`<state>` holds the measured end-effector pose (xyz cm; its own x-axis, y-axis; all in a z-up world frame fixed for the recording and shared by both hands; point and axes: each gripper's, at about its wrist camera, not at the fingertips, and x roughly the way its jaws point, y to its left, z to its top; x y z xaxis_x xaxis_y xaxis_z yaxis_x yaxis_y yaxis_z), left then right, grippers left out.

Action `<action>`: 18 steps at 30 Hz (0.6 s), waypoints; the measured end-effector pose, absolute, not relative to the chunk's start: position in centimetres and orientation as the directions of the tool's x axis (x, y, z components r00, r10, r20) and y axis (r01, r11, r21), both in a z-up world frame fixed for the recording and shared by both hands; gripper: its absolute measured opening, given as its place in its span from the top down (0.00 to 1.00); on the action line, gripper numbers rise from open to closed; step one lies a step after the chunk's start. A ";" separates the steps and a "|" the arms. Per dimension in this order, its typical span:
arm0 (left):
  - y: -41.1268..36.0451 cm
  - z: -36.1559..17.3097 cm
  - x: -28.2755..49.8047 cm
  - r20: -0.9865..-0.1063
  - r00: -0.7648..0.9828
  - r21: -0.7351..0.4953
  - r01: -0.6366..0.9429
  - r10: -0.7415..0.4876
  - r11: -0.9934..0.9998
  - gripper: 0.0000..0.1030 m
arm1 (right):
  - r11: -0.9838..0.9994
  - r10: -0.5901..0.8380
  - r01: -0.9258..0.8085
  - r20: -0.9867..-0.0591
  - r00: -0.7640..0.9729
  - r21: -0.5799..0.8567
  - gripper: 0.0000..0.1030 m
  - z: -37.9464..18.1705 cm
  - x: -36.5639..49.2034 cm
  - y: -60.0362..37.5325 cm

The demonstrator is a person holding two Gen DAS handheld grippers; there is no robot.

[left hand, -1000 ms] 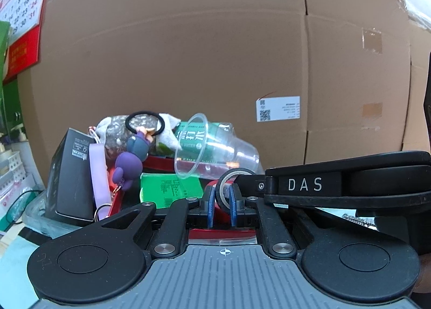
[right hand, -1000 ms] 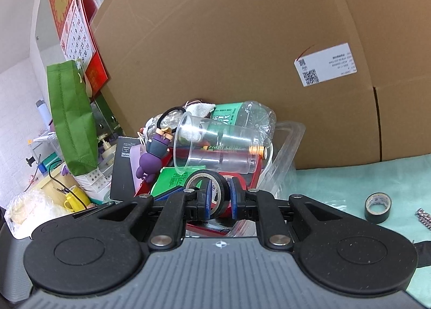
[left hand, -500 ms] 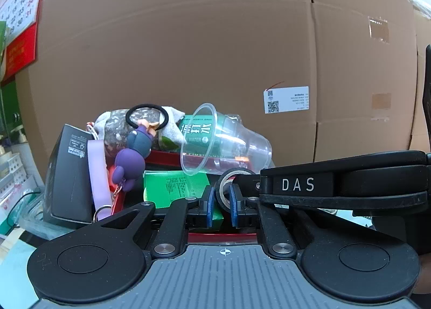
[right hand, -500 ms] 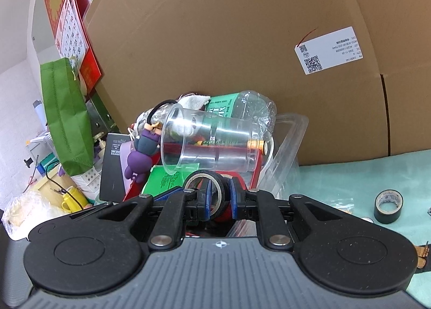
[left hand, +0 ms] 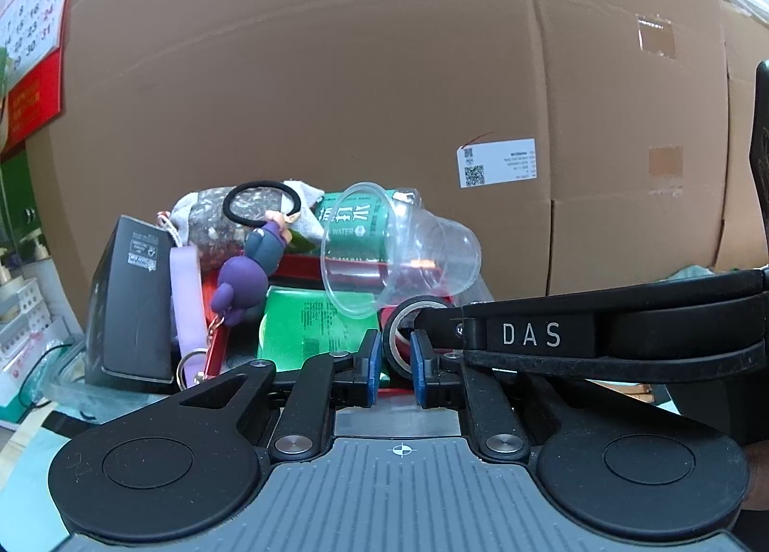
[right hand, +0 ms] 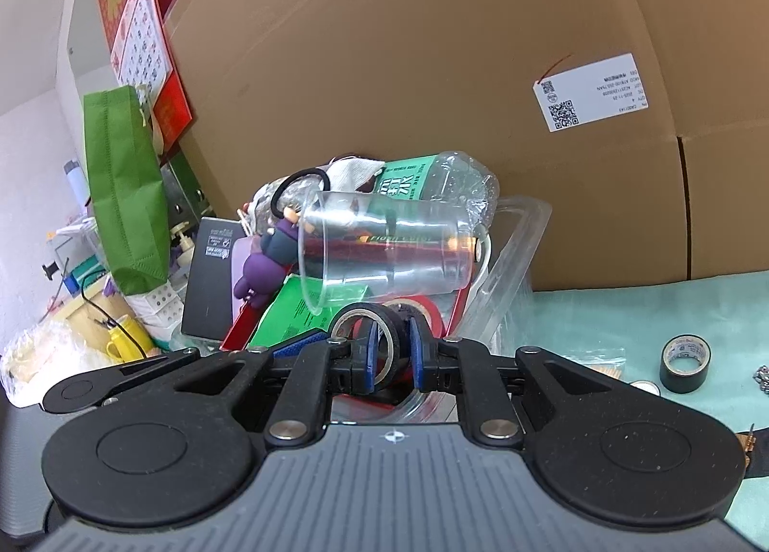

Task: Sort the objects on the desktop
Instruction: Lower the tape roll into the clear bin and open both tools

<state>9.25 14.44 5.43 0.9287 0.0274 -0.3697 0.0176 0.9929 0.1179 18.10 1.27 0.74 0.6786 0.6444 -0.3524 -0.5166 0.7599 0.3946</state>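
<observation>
We hold a black roll of tape (right hand: 384, 350) over the heaped clear plastic bin (right hand: 519, 263): right gripper (right hand: 391, 357) clamped on it, left gripper (left hand: 391, 355) opening around it. Released here, it could roll off the tipped clear plastic cup (right hand: 379, 249).

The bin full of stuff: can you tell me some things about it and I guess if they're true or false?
1. The clear cup lies on its side on the pile. True.
2. A second tape roll sits on the green cloth, outside the bin. True.
3. The purple toy hangs from the right tool. False: it lies in the bin, and that tool grips a black tape roll.
4. The bottle stands upright. False: it lies flat behind the cup.
5. The hair tie is black. True.
</observation>
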 end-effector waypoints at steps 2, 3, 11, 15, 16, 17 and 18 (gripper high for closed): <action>14.5 5.4 9.0 -0.370 0.928 0.117 0.018 0.027 0.993 0.73 | 0.765 0.640 -0.516 -0.356 0.681 0.386 0.82 0.8 17.7 1.4; 14.5 5.5 8.9 -0.371 0.928 0.115 0.018 0.026 0.993 0.72 | 0.766 0.638 -0.517 -0.357 0.682 0.383 0.82 0.9 17.5 1.4; 14.9 5.8 8.3 -0.367 0.930 0.094 0.015 0.021 0.995 0.70 | 0.787 0.616 -0.516 -0.367 0.697 0.340 0.76 1.5 16.5 1.6; 15.2 6.0 7.8 -0.358 0.934 0.085 0.013 0.018 0.996 0.70 | 0.790 0.611 -0.518 -0.363 0.703 0.327 0.67 1.8 16.1 1.4; 15.3 6.1 7.7 -0.358 0.934 0.080 0.012 0.018 0.997 0.70 | 0.791 0.610 -0.517 -0.363 0.704 0.327 0.67 1.8 16.0 1.4; 15.3 6.1 7.6 -0.358 0.934 0.077 0.011 0.018 0.997 0.70 | 0.791 0.610 -0.517 -0.363 0.704 0.327 0.67 1.8 16.0 1.3; 15.4 6.1 7.5 -0.357 0.934 0.074 0.010 0.017 0.997 0.70 | 0.792 0.609 -0.516 -0.363 0.705 0.327 0.67 1.8 16.0 1.3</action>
